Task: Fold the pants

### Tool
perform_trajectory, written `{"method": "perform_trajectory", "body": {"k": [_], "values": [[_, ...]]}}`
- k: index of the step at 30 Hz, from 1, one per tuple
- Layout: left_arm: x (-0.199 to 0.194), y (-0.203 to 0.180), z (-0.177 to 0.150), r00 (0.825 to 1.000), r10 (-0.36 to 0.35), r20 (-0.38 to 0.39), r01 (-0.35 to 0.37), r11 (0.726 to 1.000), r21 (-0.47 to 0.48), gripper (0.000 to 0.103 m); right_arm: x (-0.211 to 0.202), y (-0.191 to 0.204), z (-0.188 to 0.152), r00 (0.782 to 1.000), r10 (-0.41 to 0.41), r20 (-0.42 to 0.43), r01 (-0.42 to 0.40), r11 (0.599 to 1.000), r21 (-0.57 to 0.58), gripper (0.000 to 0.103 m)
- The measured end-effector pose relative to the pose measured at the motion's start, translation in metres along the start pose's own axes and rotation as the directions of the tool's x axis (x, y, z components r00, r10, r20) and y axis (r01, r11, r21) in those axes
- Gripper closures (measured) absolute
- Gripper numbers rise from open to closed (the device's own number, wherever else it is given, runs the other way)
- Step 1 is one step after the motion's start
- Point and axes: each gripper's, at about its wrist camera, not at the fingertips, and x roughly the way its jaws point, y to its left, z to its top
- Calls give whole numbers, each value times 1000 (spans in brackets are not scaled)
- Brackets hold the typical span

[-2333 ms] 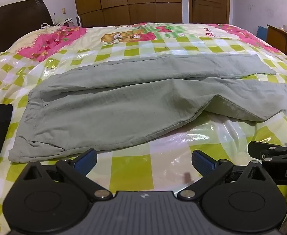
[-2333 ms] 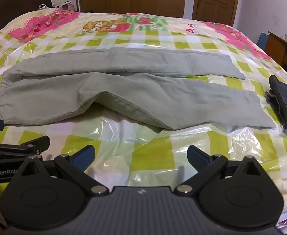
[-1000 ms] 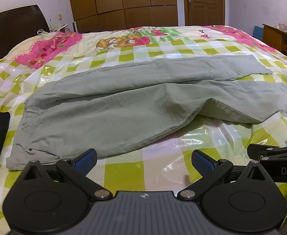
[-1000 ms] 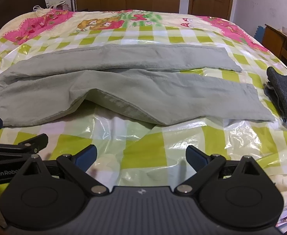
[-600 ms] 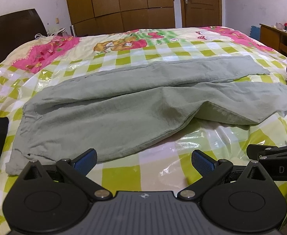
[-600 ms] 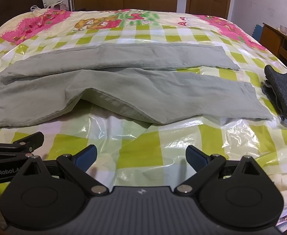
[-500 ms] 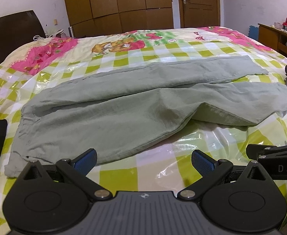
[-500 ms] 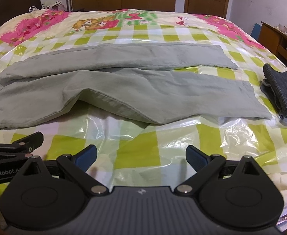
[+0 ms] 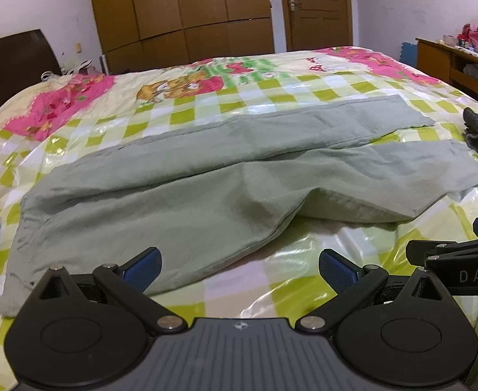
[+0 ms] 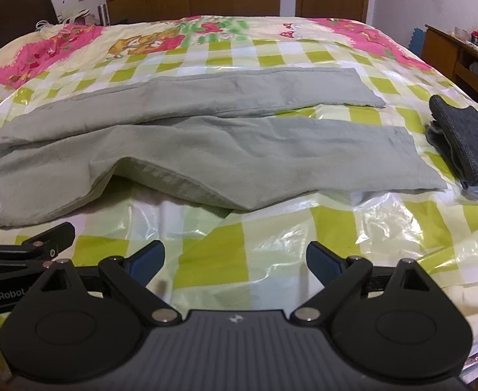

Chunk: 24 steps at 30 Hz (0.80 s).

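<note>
Green pants [image 9: 206, 176] spread flat on the checked bedcover [image 10: 271, 234], legs rightward, left gripper [image 9: 240, 264] and right gripper [image 10: 235, 257] both wide apart, empty, folded grey cloth [image 10: 467, 143] beside cuffs.

White letters "DAS", cut by the frame edge, on the black body of the right gripper [image 9: 460, 260] seen right of the left jaws, white "GenRobot" on the black body of the left gripper [image 10: 17, 260] left of the right jaws
</note>
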Motion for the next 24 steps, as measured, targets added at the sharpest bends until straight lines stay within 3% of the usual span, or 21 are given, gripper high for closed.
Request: {"method": "perform_trajectory", "body": {"k": [10,14,24], "values": [[11,-24,17,999,-51,8,50,997,55,0,4,-25,8,1000,-12,-8,13,998,64,12],[17,-39,31,996,-87,26,85,993,79,0,3,-57,18,999,-32,11,30,988,153,12],[39,-83,52,985,-167,44,158,974,164,0,28,-170,33,990,-139,-34,140,888,439,24]]}}
